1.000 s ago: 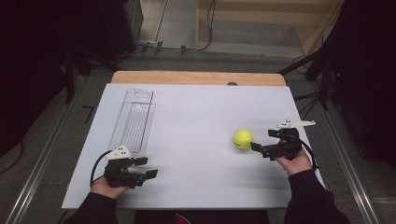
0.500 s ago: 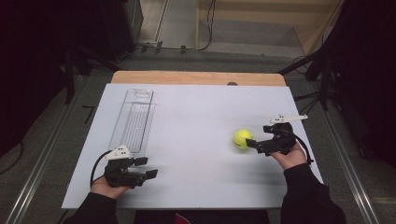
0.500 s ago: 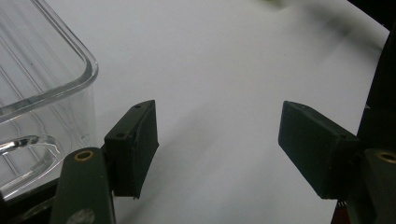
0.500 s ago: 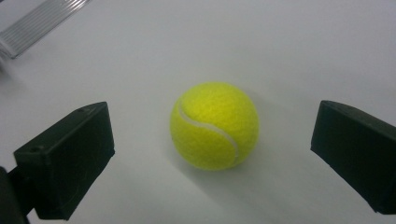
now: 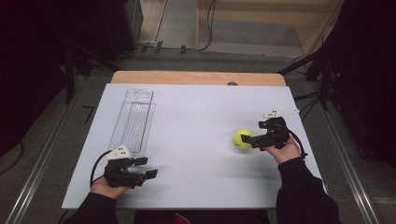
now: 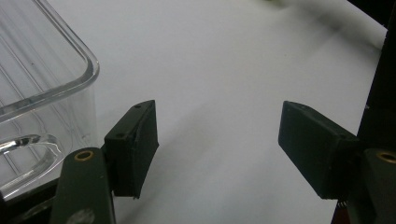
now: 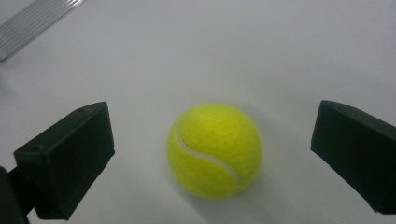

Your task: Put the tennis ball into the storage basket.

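White table top (image 5: 196, 140), wooden strip along far edge. Yellow tennis ball (image 5: 242, 139) resting on it just ahead of right gripper (image 5: 250, 140), between its spread jaws. Clear plastic tray (image 5: 133, 119) lying just beyond left gripper (image 5: 144, 168).

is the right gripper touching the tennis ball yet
Apart. The right gripper view shows the right gripper open, white table visible between each jaw and the tennis ball.

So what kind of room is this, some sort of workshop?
Probably a lab or recording bay rather than a home: a white table standing between dark curtains, cables on the bare floor, and a person working a handheld right gripper toward a tennis ball.
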`<state>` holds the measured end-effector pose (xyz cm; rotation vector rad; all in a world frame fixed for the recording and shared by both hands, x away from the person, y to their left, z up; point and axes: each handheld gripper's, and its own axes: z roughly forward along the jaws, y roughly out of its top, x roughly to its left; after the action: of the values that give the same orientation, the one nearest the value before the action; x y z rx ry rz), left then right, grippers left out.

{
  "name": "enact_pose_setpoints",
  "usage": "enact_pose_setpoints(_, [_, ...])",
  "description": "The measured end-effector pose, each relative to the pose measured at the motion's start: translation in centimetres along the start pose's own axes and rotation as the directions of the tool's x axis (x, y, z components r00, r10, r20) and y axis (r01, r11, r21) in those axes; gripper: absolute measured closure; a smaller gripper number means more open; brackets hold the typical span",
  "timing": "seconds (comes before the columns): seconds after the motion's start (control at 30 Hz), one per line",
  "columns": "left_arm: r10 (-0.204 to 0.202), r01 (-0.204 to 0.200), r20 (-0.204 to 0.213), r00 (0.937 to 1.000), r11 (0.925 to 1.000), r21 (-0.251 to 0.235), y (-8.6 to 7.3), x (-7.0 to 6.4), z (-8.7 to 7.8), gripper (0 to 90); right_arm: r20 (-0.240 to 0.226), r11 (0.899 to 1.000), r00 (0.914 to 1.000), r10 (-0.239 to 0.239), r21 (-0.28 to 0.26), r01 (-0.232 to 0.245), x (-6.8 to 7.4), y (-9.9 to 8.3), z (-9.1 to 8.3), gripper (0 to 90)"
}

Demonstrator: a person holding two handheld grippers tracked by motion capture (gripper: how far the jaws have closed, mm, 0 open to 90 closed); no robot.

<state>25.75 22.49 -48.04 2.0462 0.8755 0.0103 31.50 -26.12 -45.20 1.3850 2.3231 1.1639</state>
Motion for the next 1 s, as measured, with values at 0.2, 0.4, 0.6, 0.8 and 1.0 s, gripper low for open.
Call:
enact_pose_setpoints(0.2, [-0.001,0.001,0.0,1.0,1.0,-0.001,0.0,0.0,0.0,29.2,0.002,1.0,1.0,0.005,0.015,-0.005,-0.1,0.3,0.7,0.0])
enact_pose_setpoints(0.4, [-0.001,0.001,0.001,1.0,1.0,0.0,0.0,0.0,0.0,29.2,0.002,1.0,1.0,0.001,0.018,-0.001,-0.2,0.9,1.2,0.0])
enact_pose_setpoints(0.6, [-0.001,0.001,0.002,1.0,1.0,0.001,0.0,0.1,0.0,29.2,-0.006,0.999,0.9999,-0.012,0.03,0.012,-0.1,1.5,1.8,0.0])
enact_pose_setpoints(0.8, [-0.003,0.003,0.004,1.0,1.0,-0.002,0.0,0.1,0.0,29.2,0.011,1.0,0.9999,-0.007,0.024,0.006,-0.2,1.5,2.1,0.0])
enact_pose_setpoints(1.0, [-0.003,0.003,0.005,1.0,1.0,-0.004,0.0,0.1,0.0,29.2,0.019,1.0,0.9998,-0.005,0.016,0.005,-0.2,1.4,2.1,0.0])
